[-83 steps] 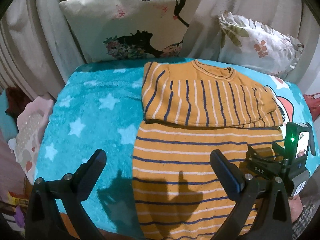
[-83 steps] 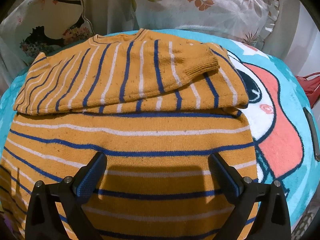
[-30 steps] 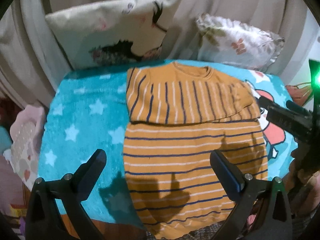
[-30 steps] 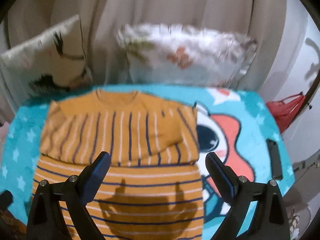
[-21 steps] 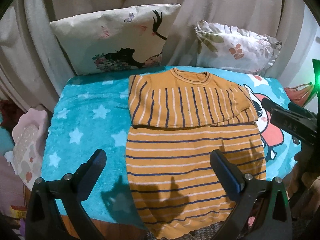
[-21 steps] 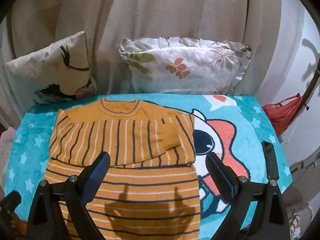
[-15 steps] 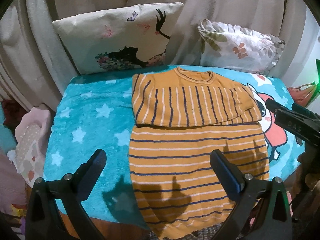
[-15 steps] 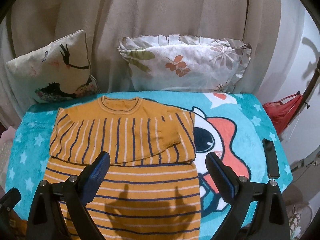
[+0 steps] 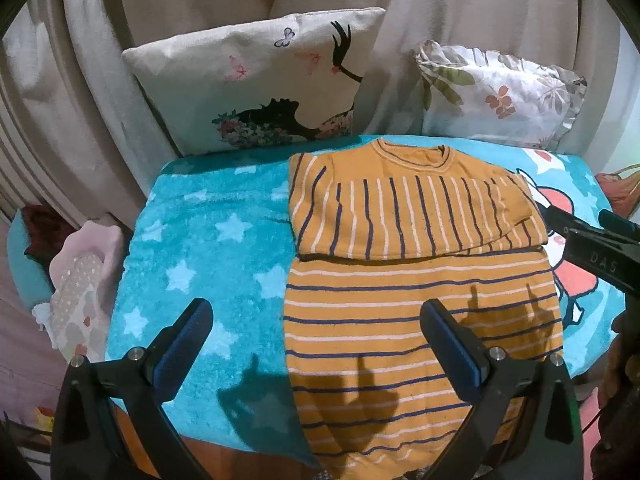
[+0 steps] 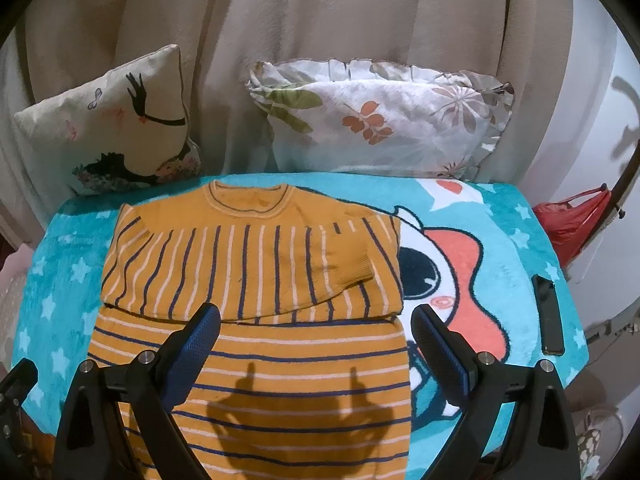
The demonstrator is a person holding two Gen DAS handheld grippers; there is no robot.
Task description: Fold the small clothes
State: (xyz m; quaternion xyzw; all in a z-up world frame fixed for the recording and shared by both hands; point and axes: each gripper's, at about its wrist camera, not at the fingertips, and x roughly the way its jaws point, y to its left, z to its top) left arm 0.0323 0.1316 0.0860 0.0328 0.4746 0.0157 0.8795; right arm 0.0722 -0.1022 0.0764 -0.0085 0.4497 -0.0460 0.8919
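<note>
An orange sweater [image 9: 416, 280] with navy and white stripes lies flat on a teal star blanket [image 9: 208, 248]. Both sleeves are folded across its chest. It also shows in the right wrist view [image 10: 256, 280], where one sleeve cuff [image 10: 352, 270] lies on top. My left gripper [image 9: 316, 336] is open and empty, held above the sweater's lower left edge. My right gripper [image 10: 316, 332] is open and empty above the sweater's lower half. The right gripper's body [image 9: 592, 248] shows at the right edge of the left wrist view.
Two cushions stand at the back: a silhouette print [image 9: 260, 88] and a leaf print [image 10: 380, 116], against beige curtains. A black phone [image 10: 549, 314] lies on the blanket's right side. A red bag [image 10: 572, 216] sits beyond the right edge. Pink items [image 9: 80, 280] lie off the left edge.
Both grippers have pulled back and up from close over the sweater, so the whole sweater and the cushions now show. In the last half second they barely moved. The sweater has not moved.
</note>
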